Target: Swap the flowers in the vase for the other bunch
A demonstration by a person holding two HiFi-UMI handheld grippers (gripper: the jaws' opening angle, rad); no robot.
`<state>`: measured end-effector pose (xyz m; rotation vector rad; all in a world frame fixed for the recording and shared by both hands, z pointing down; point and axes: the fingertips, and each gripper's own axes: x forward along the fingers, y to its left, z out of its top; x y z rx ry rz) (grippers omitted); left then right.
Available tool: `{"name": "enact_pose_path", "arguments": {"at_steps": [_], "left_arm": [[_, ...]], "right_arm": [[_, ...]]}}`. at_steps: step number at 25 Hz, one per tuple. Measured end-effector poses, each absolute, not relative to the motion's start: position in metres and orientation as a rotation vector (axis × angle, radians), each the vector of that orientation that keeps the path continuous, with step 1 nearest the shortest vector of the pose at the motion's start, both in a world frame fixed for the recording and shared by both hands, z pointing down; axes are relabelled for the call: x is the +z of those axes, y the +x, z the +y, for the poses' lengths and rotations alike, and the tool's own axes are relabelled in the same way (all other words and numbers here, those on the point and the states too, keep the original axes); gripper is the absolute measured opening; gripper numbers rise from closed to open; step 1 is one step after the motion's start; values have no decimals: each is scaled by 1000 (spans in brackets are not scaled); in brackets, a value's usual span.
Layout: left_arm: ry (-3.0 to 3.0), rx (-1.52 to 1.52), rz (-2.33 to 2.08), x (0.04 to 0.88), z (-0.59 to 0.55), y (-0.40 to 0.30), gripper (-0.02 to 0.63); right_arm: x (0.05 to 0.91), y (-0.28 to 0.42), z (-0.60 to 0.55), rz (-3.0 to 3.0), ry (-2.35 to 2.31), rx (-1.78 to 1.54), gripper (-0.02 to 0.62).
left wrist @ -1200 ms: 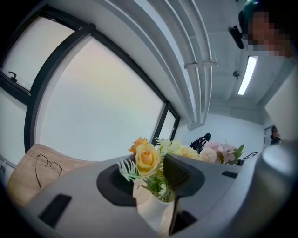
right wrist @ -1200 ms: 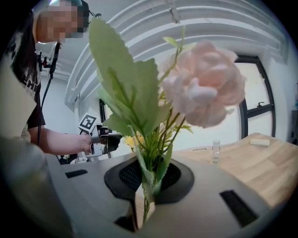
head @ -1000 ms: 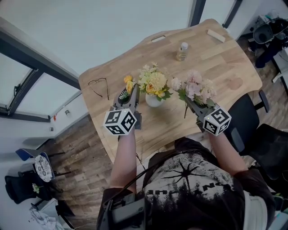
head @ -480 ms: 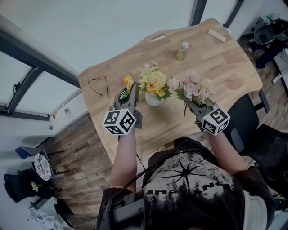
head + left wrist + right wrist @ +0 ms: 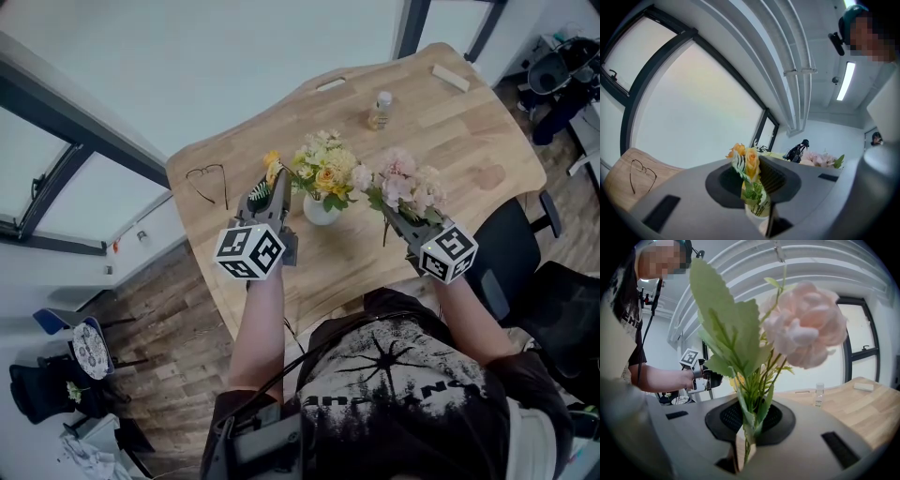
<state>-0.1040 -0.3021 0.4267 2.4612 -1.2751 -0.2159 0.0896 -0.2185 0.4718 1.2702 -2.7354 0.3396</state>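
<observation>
A small white vase (image 5: 319, 212) stands mid-table with a yellow and orange bunch (image 5: 325, 169) in it. My left gripper (image 5: 279, 188) reaches level into that bunch from the left. Its jaws are closing, and the stems sit pinched in the narrow gap just above the vase's mouth (image 5: 756, 219); orange blooms (image 5: 751, 164) rise over the left gripper (image 5: 757, 211). My right gripper (image 5: 389, 214) is shut on the green stems of a pink bunch (image 5: 405, 183), held in the air to the vase's right. In the right gripper view the stems stand between the right gripper (image 5: 743, 446) and the pink bloom (image 5: 806, 329) fills the top.
On the wooden table (image 5: 469, 141) lie wire glasses (image 5: 208, 180) at the left, a small clear bottle (image 5: 380, 108) behind the vase, a wooden block (image 5: 450, 75) and a white strip (image 5: 330, 81) at the far edge. A black chair (image 5: 511, 244) stands at the right.
The left gripper's jaws have narrowed onto the yellow bunch's stems, and the bunch has shifted a little up and right in the vase. The right gripper and pink bunch have stayed put.
</observation>
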Motion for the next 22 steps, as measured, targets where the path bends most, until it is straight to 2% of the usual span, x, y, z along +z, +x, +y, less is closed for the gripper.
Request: {"name": "enact_pose_path", "arguments": {"at_steps": [22], "left_arm": [[2653,-304,-1274,318,-310,-99,81]], "right_arm": [[466,84,-212,-2772,1277,312,38]]}}
